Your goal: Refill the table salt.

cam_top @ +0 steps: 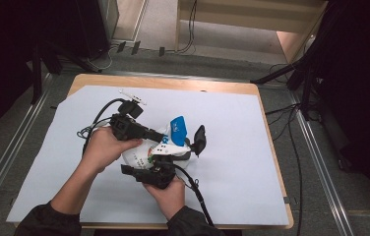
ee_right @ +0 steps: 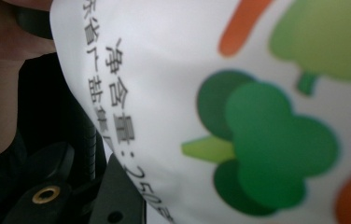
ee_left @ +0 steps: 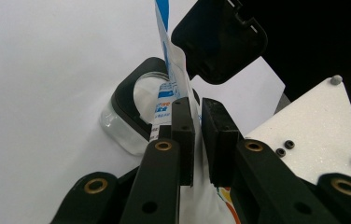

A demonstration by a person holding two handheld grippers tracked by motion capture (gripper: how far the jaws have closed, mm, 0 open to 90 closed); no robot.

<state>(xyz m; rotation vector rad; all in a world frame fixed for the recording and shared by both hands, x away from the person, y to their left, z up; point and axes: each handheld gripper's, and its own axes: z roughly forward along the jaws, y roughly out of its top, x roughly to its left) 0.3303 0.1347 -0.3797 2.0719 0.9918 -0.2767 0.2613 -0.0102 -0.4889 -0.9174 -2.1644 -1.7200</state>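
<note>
Wood table [cam_top: 173, 83] w/ white sheet [cam_top: 237, 147]; grey floor [cam_top: 321, 196].

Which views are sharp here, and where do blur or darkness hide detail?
High view: evenly lit on the table, surroundings dark, the bag small and soft. Left gripper view: the left claw and the bag's edge are sharp, upper right corner black. Right gripper view: the bag's printed vegetables are blurred from closeness, text barely legible.

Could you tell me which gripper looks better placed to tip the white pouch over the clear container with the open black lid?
Left, probably. The left gripper pinches the pouch near its top, right above the clear container. The right gripper sits lower, against the pouch's printed body.
</note>
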